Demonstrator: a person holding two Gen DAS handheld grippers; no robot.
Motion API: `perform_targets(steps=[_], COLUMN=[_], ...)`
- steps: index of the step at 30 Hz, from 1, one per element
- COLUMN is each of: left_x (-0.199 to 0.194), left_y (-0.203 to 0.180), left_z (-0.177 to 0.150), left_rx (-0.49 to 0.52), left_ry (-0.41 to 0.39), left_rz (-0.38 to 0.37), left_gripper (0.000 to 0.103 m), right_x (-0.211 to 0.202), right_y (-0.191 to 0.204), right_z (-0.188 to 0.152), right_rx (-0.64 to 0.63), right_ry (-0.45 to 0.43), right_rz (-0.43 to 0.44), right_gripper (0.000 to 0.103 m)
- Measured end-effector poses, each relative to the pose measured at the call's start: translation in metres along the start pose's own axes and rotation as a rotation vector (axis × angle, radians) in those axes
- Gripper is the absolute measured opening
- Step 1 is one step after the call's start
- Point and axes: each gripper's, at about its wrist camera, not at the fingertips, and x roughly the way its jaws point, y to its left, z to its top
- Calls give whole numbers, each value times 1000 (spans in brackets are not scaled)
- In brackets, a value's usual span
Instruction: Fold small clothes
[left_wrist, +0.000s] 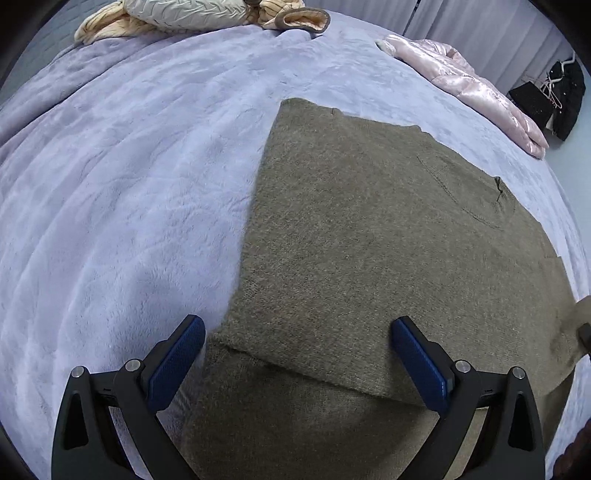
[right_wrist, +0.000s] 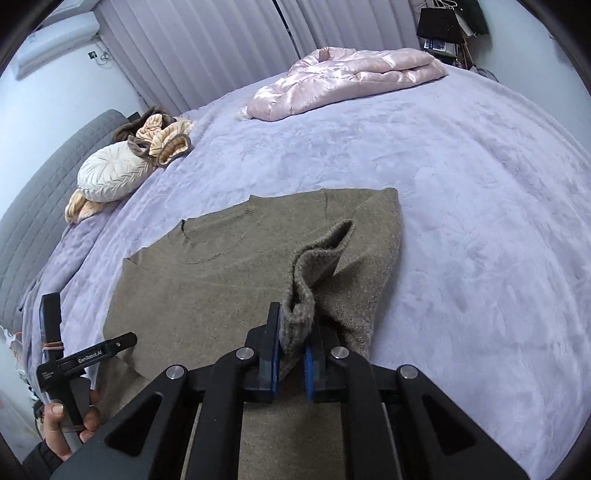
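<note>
a lavender blanket (right_wrist: 461, 192) spreads out ahead of and around both grippers, and on it the olive-brown knit sweater (left_wrist: 369, 229) lies flat just in front of the left gripper (left_wrist: 298, 332) and under the right one. a pink satin jacket (right_wrist: 343, 79) sits far beyond the right gripper, a white round cushion (right_wrist: 110, 177) well off to its left. the right gripper (right_wrist: 291, 332) is clenched on the sweater's raised cuff (right_wrist: 299, 317). the left gripper is released, its jaws wide above the folded hem, holding nothing.
</note>
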Motion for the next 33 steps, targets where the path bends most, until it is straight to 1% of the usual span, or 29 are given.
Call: perform_targets(steps=[2, 4, 5, 6, 7, 8, 10, 11, 13, 15, 16, 19, 20, 22, 23, 24, 25, 27, 29, 31, 32, 33], left_x=[-1, -1, -1, -2, -6, -12, -28, -37, -49, -53, -52, -40, -30, -13, -2, 8, 12, 13, 8, -2, -11, -20], left_y=[-2, -4, -5, -5, -4, -3, 0, 2, 0, -13, -23, -58, -67, -72, -70, -66, -61, -49, -47, -50, -51, -52], left_z=[-2, -2, -1, 0, 1, 2, 4, 5, 9, 13, 15, 14, 15, 12, 13, 12, 11, 8, 7, 4, -1, -7], left_rx=[19, 31, 32, 34, 35, 34, 33, 33, 38, 62, 84, 173, 191, 196, 196, 201, 209, 206, 228, 256, 268, 279], left_ry=[-7, -6, -3, -1, -5, -14, -44, -61, -83, -78, -72, -65, -43, -1, 16, 18, 9, -4, -9, -18, -37, -53], left_rz=[15, 24, 25, 29, 40, 45, 15, -5, -35, -81, -96, -98, -94, -74, -41, -3, 2, -55, -57, -13, 7, -1], left_gripper=[102, 102, 102, 102, 102, 102, 102, 102, 102, 102, 102, 102, 102, 102, 102, 102, 102, 102, 102, 102, 102, 102], right_x=[8, 18, 21, 19, 15, 9, -8, -19, -38, -47, -45, -15, -2, 27, 39, 49, 53, 57, 58, 50, 41, 34], right_y=[-16, -35, -44, -50, -54, -56, -55, -54, -48, -33, -21, 21, 30, 42, 43, 43, 42, 38, 36, 42, 46, 51], right_z=[-5, -14, -19, -23, -27, -30, -35, -36, -34, -26, -22, -15, -16, -19, -21, -23, -24, -25, -24, -23, -25, -29], right_rx=[32, 101, 138, 167, 181, 188, 179, 173, 162, 124, 83, -58, -93, -138, -153, -173, -189, -200, -207, -213, -217, -221], right_ry=[29, 79, 99, 103, 99, 91, 57, 28, -43, -90, -89, -25, 5, 78, 108, 115, 101, 84, 96, 110, 103, 90], right_rz=[-35, -17, 9, 23, 43, 52, 3, -33, -75, -88, -83, -46, -49, -83, -110, -143, -154, -151, -150, -170, -164, -142], right_gripper=[11, 11, 14, 24, 31, 33, 38, 44, 56, 63, 66, 68, 68, 68, 68, 68, 68, 70, 71, 71, 72, 72])
